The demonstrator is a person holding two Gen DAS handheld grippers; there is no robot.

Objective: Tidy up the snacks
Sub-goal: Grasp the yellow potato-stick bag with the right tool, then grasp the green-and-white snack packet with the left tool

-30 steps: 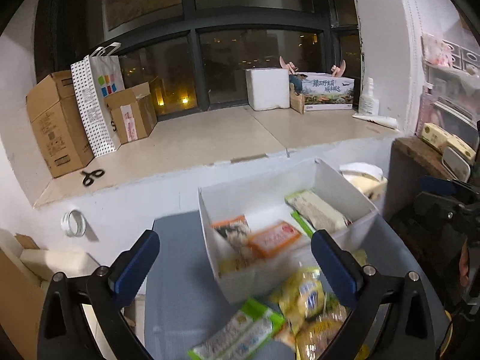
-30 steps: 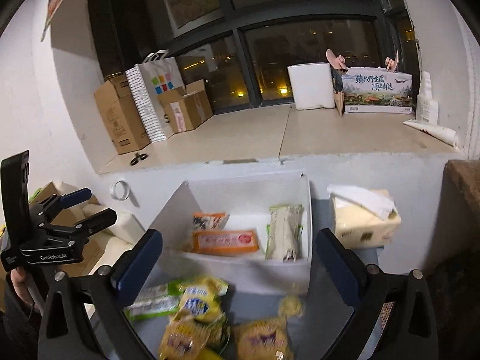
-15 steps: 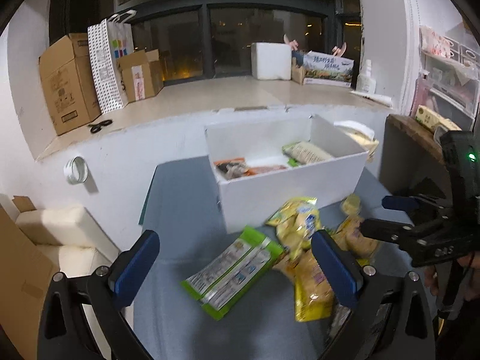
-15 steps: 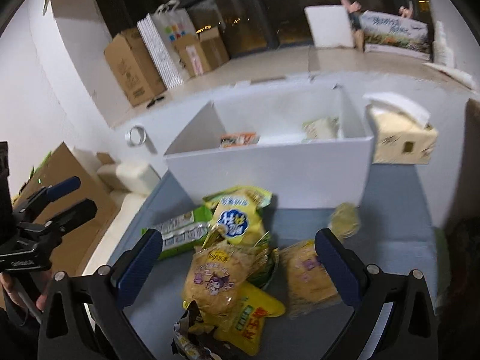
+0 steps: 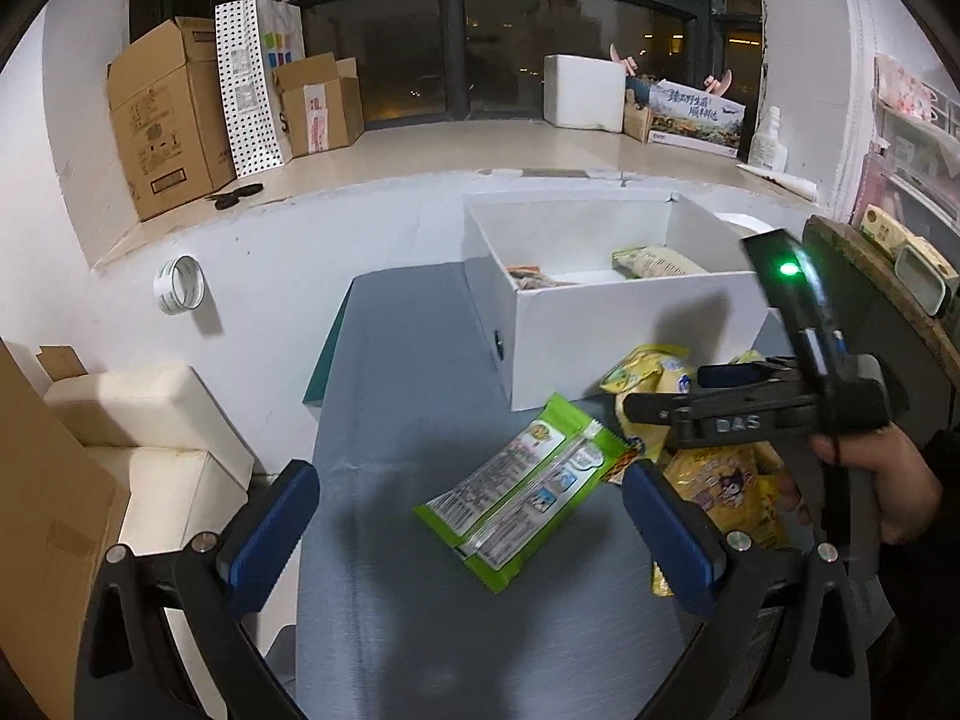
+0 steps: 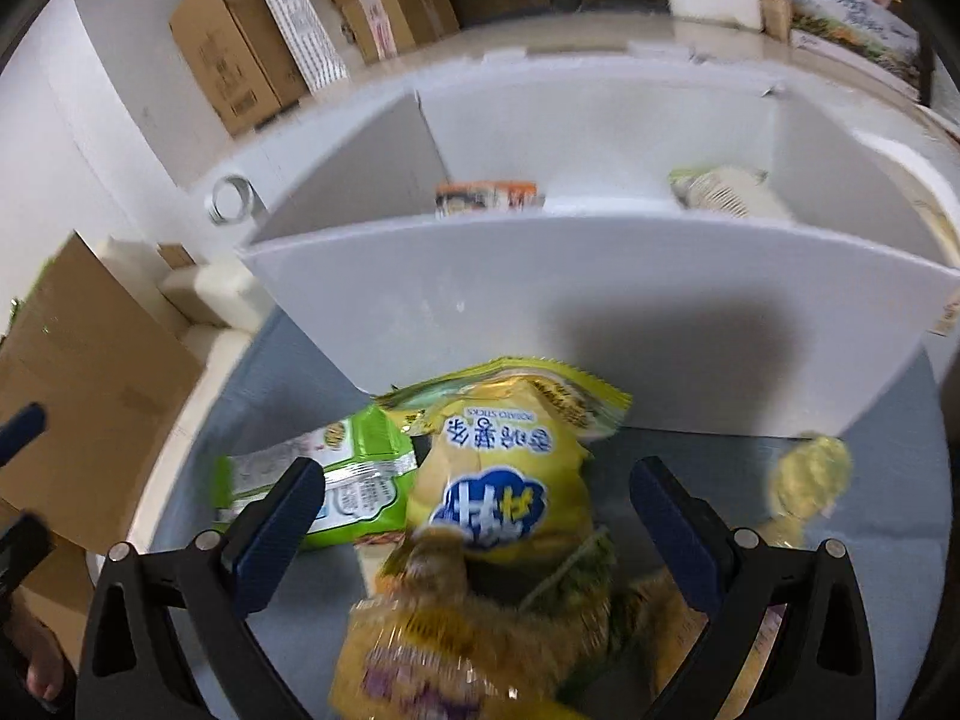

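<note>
A white open box (image 5: 630, 324) stands on the grey table (image 5: 384, 420) with a few snack packs inside. In front of it lies a green snack pack (image 5: 522, 492) beside a heap of yellow snack bags (image 5: 720, 480). My left gripper (image 5: 474, 516) is open and empty, just above the green pack. My right gripper (image 6: 474, 516) is open and empty, low over a yellow potato-stick bag (image 6: 504, 474); the green pack (image 6: 324, 480) lies to its left. The right gripper also shows in the left wrist view (image 5: 678, 396), over the heap.
A windowsill (image 5: 420, 150) behind the table holds cardboard boxes (image 5: 168, 120), a dotted paper bag (image 5: 258, 78) and a white foam box (image 5: 582, 90). White foam blocks (image 5: 150, 420) sit left of the table. A small yellow bag (image 6: 810, 474) lies to the right.
Both grippers have pulled back from the box and dropped toward the table. The right gripper has come down close over the yellow bags; the left now hovers over the green pack.
</note>
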